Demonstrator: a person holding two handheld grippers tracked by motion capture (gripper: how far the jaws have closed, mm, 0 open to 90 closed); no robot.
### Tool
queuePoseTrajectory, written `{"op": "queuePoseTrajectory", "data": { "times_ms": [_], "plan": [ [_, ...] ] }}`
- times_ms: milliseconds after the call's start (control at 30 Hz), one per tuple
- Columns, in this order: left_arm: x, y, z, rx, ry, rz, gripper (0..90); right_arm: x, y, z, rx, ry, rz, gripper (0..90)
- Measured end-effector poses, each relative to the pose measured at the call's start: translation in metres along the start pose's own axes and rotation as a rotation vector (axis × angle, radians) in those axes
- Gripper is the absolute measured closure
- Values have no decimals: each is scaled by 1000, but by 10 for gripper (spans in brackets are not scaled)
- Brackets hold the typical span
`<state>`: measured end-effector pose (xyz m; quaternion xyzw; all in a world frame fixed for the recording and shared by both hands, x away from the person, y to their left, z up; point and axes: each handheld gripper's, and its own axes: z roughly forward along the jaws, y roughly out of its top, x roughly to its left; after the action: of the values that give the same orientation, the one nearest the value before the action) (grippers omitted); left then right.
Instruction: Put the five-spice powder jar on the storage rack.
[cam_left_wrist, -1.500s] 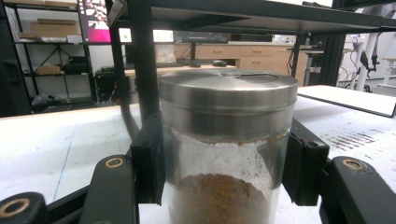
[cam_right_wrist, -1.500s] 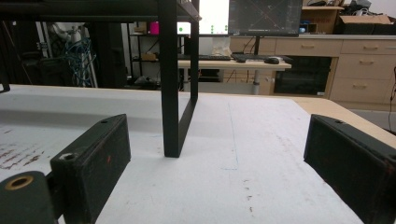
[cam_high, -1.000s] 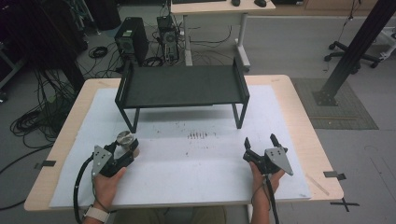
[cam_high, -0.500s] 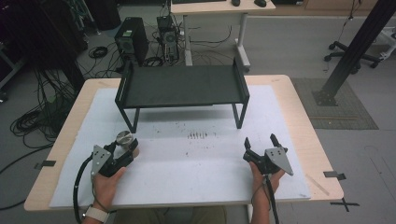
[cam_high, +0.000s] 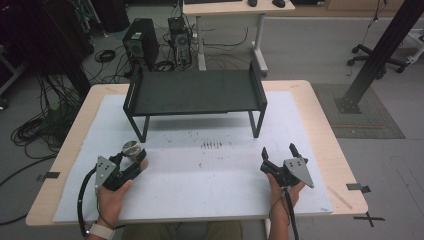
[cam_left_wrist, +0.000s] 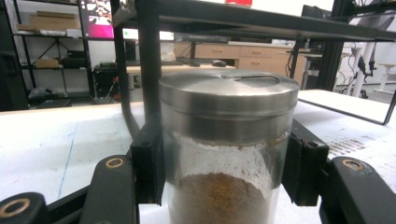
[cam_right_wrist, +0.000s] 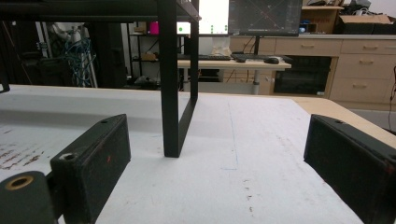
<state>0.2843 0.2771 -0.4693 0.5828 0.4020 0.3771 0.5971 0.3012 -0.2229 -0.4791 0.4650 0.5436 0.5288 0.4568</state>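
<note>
A glass spice jar (cam_left_wrist: 228, 154) with a steel lid and brown powder inside stands upright between the jaws of my left gripper (cam_high: 131, 161), whose pads press on both its sides. From above, the jar's round lid (cam_high: 131, 148) shows at the front left of the white mat, in front of the black shelf's left leg. My right gripper (cam_high: 279, 155) rests at the front right of the mat, open, jaws spread wide with nothing between them (cam_right_wrist: 219, 186). Both grippers point towards the black metal shelf (cam_high: 195, 92).
The black shelf stands on four legs at the back of the white mat (cam_high: 210, 180); its right front leg (cam_right_wrist: 169, 93) is straight ahead of my right gripper. A patch of dark specks (cam_high: 214, 146) marks the mat's middle. The wooden table edge (cam_high: 345, 165) runs along the right.
</note>
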Motion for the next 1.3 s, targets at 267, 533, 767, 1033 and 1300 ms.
{"op": "queuePoseTrajectory", "data": {
  "times_ms": [267,533,767,1033,1300],
  "plan": [
    [-4,16,-6,-27,-17,12,430,0,0,0,-1,0,1,75],
    [-12,36,-6,-44,-51,42,430,0,0,0,-1,0,2,75],
    [-17,53,-3,-48,-91,32,430,0,0,0,-1,1,3,75],
    [-22,74,2,-40,-157,27,430,0,0,0,-1,2,4,75],
    [-27,99,10,-46,-207,27,430,0,0,0,-1,2,4,75]
  ]
}}
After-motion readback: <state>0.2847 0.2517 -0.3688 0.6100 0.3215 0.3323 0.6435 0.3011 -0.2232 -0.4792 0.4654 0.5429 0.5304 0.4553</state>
